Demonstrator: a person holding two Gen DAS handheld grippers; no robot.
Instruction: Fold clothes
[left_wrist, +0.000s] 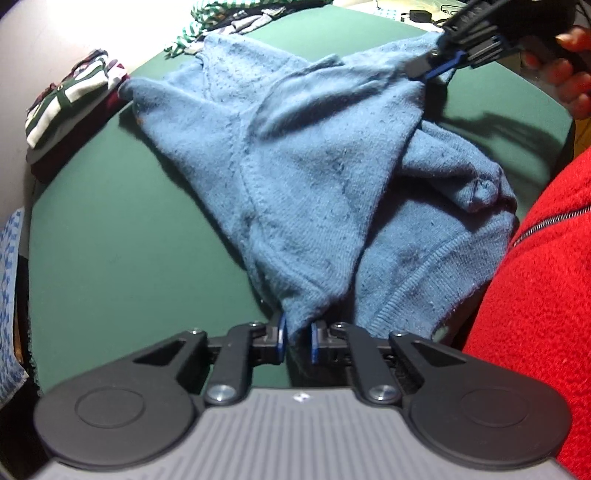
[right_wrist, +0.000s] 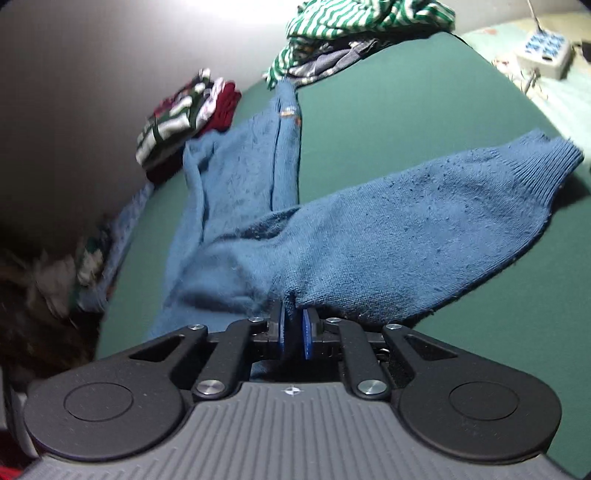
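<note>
On the green table (left_wrist: 110, 229) a blue sweater (left_wrist: 295, 166) lies partly spread and partly lifted, pinched at two places. Its only marking is a small orange-and-white tag (right_wrist: 289, 110) near the far end of the sweater in the right wrist view; the lettering on it is too small and blurred to read. A tiny white emblem (right_wrist: 291, 391) sits on the grey ribbed body of the right gripper's housing, with no words legible.

The left gripper (left_wrist: 297, 338) has its blue-padded fingers (left_wrist: 281, 334) closed on a gathered point of the sweater's near edge, the knit fanning out from the pinch. The right gripper (right_wrist: 293, 326) is likewise clenched on a bunched fold, just where a sleeve (right_wrist: 424, 229) with a ribbed cuff stretches off to the right over the table. In the left wrist view that same right gripper (left_wrist: 430, 64) shows at the far right corner of the sweater, gripping cloth and held by a hand (left_wrist: 569, 70) that is cut off by the frame edge.

Beyond the sweater's far left corner sits a folded stack of clothes (right_wrist: 184, 114), striped and dark red. Past its far end a green-and-white striped garment (right_wrist: 351, 22) lies heaped, its top cut off. A red fleece with a zipper (left_wrist: 535, 295) fills the edge nearest the sweater's ribbed hem. Off the table to the right of the sleeve, a white box (right_wrist: 545, 51) with blue buttons is too blurred to identify.
</note>
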